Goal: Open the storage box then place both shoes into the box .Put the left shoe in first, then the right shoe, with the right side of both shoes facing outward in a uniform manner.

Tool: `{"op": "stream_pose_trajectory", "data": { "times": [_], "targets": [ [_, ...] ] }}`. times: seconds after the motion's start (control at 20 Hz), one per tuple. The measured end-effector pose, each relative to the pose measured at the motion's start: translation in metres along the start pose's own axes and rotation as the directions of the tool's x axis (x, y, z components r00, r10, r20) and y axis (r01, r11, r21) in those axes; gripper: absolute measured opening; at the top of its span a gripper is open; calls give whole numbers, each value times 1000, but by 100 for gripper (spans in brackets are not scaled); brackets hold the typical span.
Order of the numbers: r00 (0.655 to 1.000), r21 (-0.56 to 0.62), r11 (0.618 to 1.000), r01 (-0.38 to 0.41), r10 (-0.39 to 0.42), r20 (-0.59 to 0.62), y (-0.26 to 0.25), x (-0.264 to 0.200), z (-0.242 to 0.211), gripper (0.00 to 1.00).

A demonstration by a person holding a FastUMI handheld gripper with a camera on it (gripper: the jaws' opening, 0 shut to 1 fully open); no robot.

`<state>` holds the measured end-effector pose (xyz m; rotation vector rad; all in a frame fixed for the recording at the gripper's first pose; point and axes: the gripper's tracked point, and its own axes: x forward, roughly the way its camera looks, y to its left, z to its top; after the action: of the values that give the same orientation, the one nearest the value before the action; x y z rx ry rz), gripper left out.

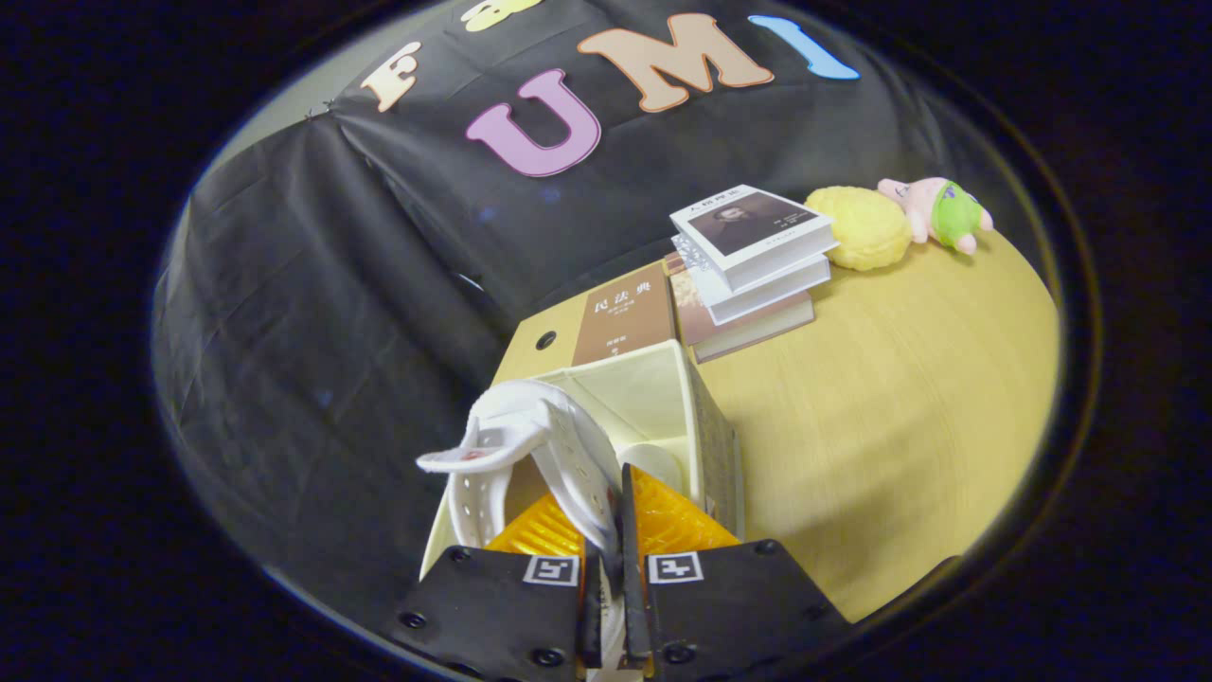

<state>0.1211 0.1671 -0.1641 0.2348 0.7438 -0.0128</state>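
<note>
nearest to us, in the gripper view, the gripper (614, 516) has its two fingers drawn close together, and we see them clamped on a thin part of the white shoe (530, 455), pinching its upper edge between them. the shoe is perforated, with a tongue or strap curling out to one side, and it hangs just ahead of the fingers, over the mouth of the storage box (663, 407).

the box is open, pale cream inside, with a round fitting on its inner wall; its patterned outer side faces the bare stretch of the wooden table (900, 407). we cannot tell whether the shoe already touches the inside of the box, or whether it is the left or the right one.

beyond the box, a brown book (620, 317) lies flat on the table, touching the box's far edge, next to a round hole (545, 339) in the tabletop. just beside it stands a stack of books (753, 260), three or so, the top one with a dark portrait cover. farther on, near the table's far side, a yellow plush toy (857, 227) lies touching a pink and green plush toy (937, 213). black cloth (331, 284) hangs behind the table.
</note>
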Motion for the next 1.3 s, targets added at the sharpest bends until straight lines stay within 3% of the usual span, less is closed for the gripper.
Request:
{"op": "stream_pose_trajectory", "data": {
  "times": [0.2,0.35,0.45,0.6,0.75,0.9,1.1,1.3],
  "targets": [
    [1000,11,1000,-11,11,3,3,-3,0,30],
    [997,13,997,-76,76,3,17,-17,2,56],
    [988,17,991,-134,133,73,29,-36,25,73],
    [971,-42,990,-133,139,196,19,-77,63,99],
    [948,-112,988,-108,136,289,-7,-107,85,100],
    [916,-250,968,0,100,388,-46,-127,98,100],
    [822,-443,888,124,157,547,-70,-160,110,100],
    [697,-570,773,278,246,674,-74,-198,107,100]
  ]
}}
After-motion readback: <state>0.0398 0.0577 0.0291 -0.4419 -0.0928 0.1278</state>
